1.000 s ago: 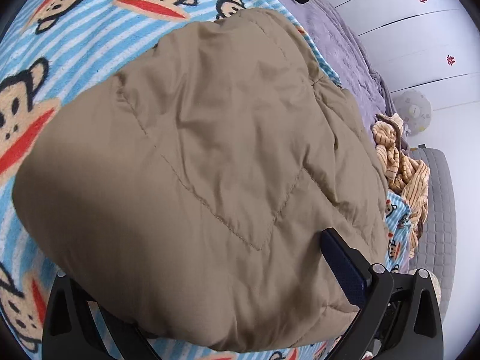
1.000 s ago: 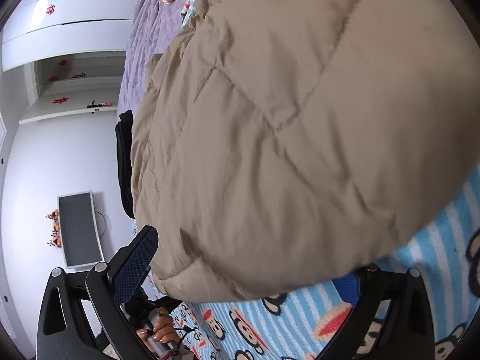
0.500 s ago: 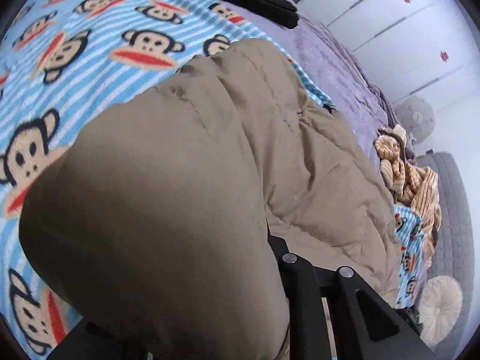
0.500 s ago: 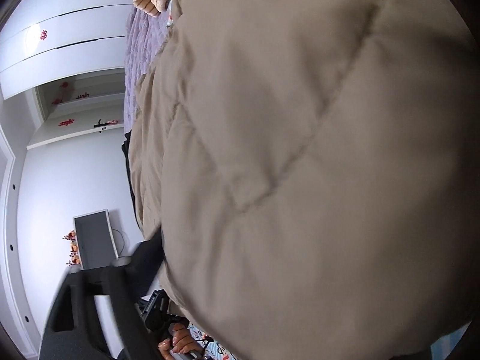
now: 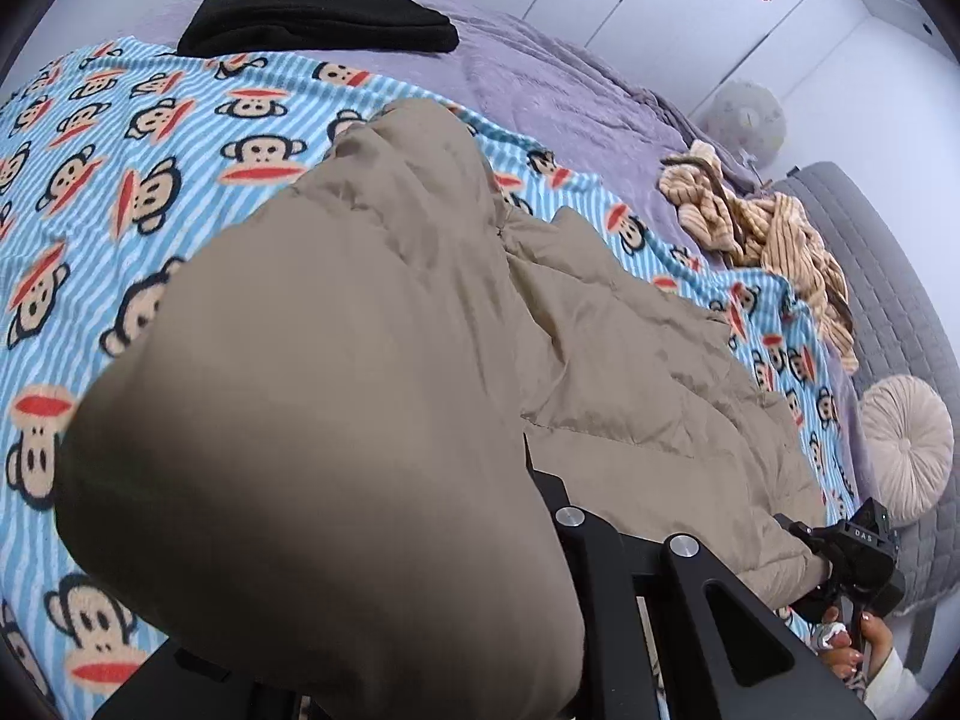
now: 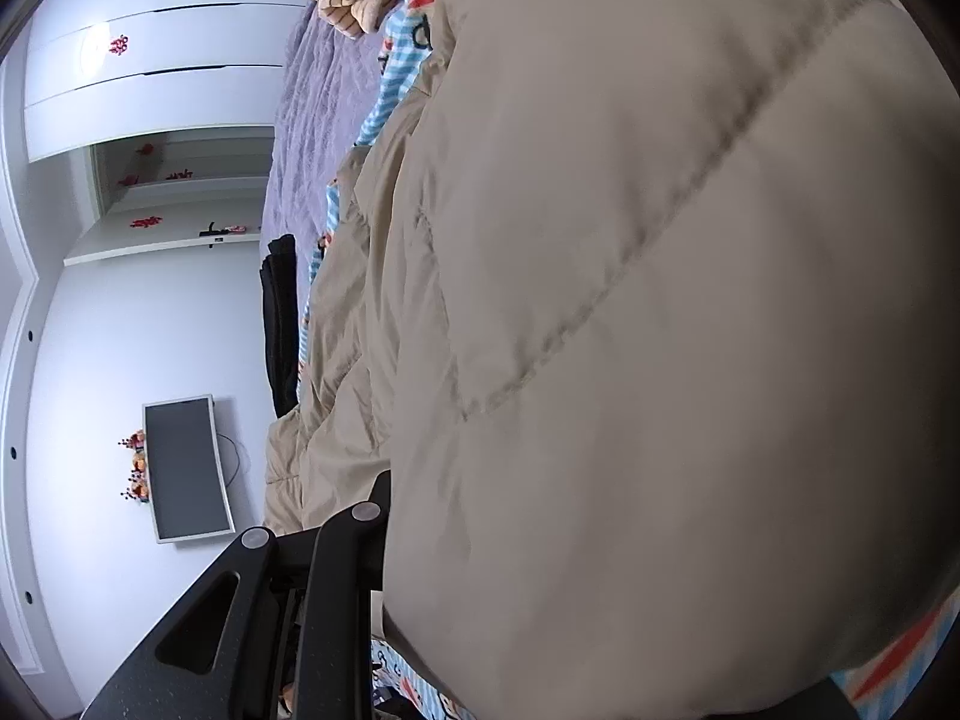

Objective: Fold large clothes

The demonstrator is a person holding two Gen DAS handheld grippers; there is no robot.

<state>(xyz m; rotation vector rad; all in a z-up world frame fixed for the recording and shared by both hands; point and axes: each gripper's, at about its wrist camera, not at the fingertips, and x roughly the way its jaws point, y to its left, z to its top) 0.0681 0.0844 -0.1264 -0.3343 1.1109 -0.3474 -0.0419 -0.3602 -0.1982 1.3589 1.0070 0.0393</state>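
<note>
Two grippers are engaged on one garment. The bed (image 5: pixel 540 96) carries a monkey-print blanket (image 5: pixel 150 138), and on it lies the tan quilted jacket (image 5: pixel 630 372), stretched toward the far side. You have its near edge bunched up against both cameras. The left gripper (image 5: pixel 540 540) appears clenched on the jacket edge; the right gripper (image 6: pixel 384 540) likewise, though fabric hides the fingertips in both views. Judged step: lifting the near edge to begin a fold. Next, carry both grippers evenly across, keeping the edge level, and lay it flat. A striped garment (image 5: pixel 774 240) and black clothing (image 5: pixel 312 24) lie well apart.
</note>
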